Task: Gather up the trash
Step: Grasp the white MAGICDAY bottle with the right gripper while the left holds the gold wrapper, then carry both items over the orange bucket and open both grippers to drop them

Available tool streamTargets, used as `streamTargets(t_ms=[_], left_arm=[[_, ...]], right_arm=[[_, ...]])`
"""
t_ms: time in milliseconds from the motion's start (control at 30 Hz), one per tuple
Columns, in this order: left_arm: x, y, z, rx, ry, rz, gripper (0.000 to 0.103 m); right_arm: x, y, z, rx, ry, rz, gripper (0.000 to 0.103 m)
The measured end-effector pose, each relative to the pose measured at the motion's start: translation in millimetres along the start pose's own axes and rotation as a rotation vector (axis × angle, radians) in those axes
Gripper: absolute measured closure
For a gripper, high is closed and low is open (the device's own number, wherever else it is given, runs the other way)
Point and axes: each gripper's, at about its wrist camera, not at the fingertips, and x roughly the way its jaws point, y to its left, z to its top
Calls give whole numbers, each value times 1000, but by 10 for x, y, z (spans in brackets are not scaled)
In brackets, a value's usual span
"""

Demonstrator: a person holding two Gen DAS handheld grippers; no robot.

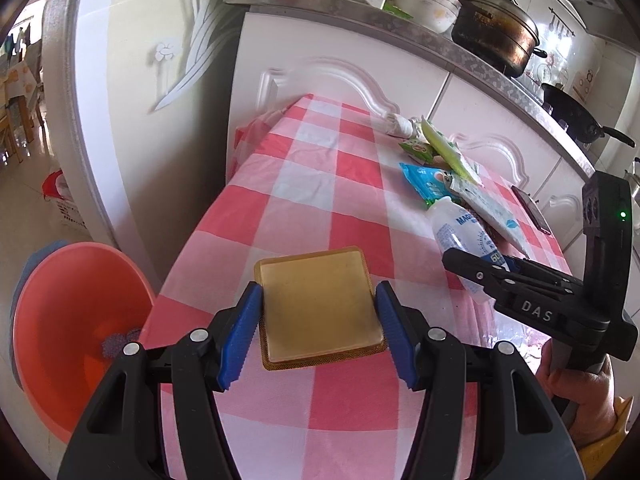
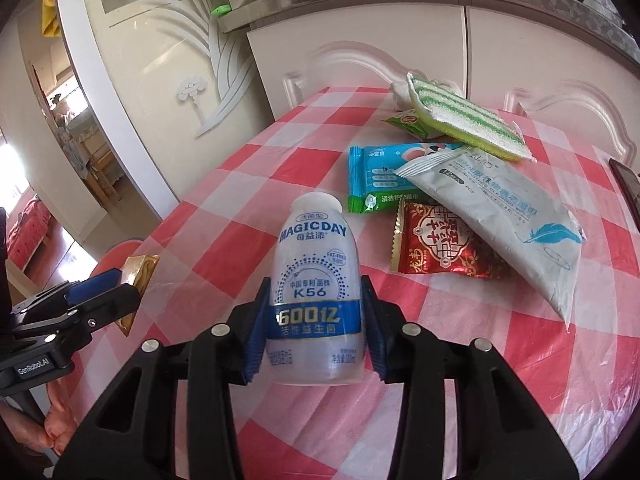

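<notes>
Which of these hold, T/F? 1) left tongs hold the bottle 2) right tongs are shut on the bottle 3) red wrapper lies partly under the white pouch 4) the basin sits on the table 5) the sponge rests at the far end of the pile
1) Left tongs hold the bottle. False: they grip a flat yellow packet.
2) Right tongs are shut on the bottle. True.
3) Red wrapper lies partly under the white pouch. True.
4) Basin sits on the table. False: it is off the table's left edge, lower down.
5) Sponge rests at the far end of the pile. True.
</notes>
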Motion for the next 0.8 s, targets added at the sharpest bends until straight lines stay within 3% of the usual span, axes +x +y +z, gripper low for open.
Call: streamTargets(t_ms=[367, 800], left_arm=[[-250, 413, -39, -65, -44, 28, 44], [-540, 1112, -143, -166, -85, 134, 44]], right_arm=[[-89, 463, 58, -14, -19, 106, 60], [-16, 1323, 80, -138, 10, 262, 60]])
